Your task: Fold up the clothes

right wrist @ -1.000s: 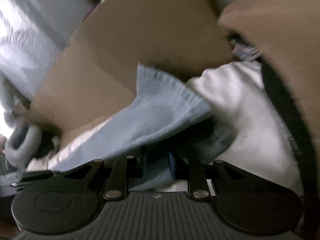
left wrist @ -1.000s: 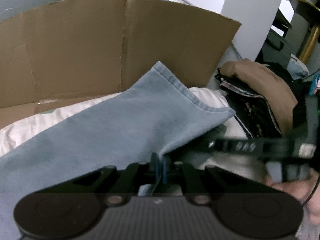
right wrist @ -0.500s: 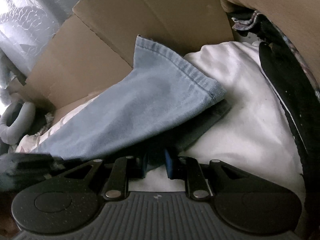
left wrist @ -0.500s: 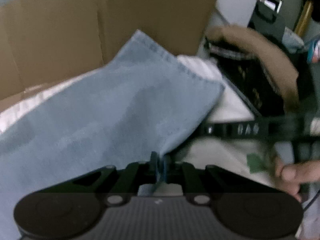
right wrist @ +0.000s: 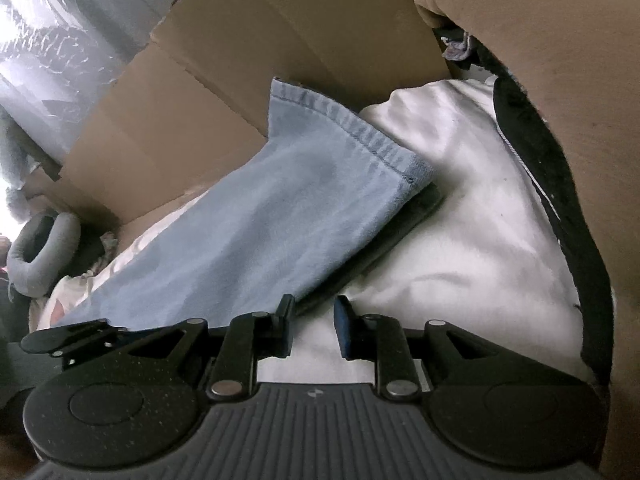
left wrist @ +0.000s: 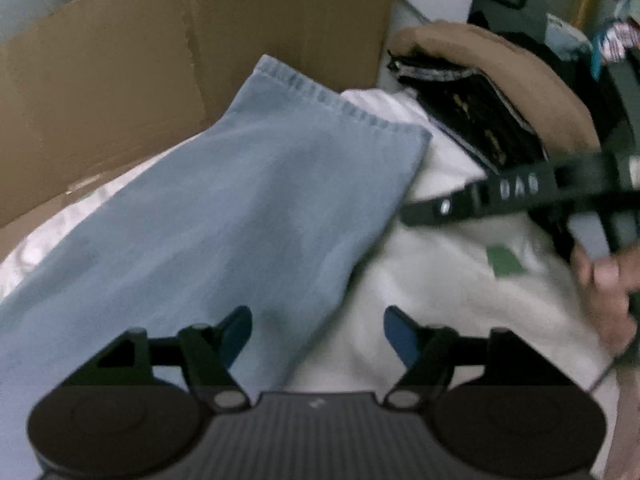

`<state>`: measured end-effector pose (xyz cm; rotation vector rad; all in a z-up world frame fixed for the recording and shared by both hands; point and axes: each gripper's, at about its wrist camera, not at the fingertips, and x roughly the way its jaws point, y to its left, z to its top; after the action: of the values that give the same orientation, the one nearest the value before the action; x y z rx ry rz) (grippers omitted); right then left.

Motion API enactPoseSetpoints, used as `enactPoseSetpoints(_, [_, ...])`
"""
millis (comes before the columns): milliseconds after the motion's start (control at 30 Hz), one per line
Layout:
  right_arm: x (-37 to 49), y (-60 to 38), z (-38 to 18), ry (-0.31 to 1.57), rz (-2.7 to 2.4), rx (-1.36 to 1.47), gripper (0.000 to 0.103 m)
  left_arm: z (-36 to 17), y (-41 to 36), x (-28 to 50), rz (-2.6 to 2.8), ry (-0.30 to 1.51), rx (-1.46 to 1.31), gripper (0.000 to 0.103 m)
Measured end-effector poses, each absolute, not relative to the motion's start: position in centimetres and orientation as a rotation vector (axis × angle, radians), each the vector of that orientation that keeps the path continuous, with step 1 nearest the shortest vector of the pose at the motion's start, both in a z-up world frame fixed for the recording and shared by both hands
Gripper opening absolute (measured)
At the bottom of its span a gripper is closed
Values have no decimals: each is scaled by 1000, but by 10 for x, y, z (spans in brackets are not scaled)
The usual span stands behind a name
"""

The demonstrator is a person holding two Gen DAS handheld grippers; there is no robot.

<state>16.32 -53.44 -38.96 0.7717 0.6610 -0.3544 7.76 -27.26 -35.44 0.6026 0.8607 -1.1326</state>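
Fold of light-blue denim leg (left wrist: 224, 216) just laid: lies flat on white bedding (left wrist: 440, 280), hem toward 12 o'clock against cardboard box (left wrist: 160, 60).
Left gripper (left wrist: 318, 328) just sprung wide, nothing pinched, denim edge under left pad.
Right gripper (right wrist: 314, 320) parted narrowly, bare, denim edge touching left pad at 11 o'clock.
Next, likely: regrasp near end, fold toward hem, align edges.

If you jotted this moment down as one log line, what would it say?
step: fold jeans | left gripper: jaws just opened, nothing gripped | right gripper: open, empty | jeans: lying folded on white bedding
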Motion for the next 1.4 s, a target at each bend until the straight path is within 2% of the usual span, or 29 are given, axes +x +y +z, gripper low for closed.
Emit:
enactPoseSetpoints(400, [168,-507,-375,669,-326,759,24,-333,-186,84,-1032,841,657,75])
enactPoseSetpoints(633, [184,-480,-373,714,-267,722,28,-337,-154,96,-975,806,570,75])
enactPoseSetpoints(867, [194,-455,-372,761,-195,653,29,-353,-138,114,-891,857,428,59])
enactPoseSetpoints(1133, [221,-424,-378,794,-106,606,29,-348,-126,127,-832,831,332,53])
enactPoseSetpoints(1200, [230,-416,-376,786,-92,588,29,-347,-125,128,-831,820,327,47])
enactPoseSetpoints(1267, [238,-409,-373,779,-78,571,34,-346,-126,130,-830,821,326,30])
enactPoseSetpoints(1300, [243,-406,-373,776,-72,563,39,-345,-127,131,-829,820,322,27])
enactPoseSetpoints(1400, [255,-398,-370,771,-55,536,43,-342,-127,131,-825,803,313,19])
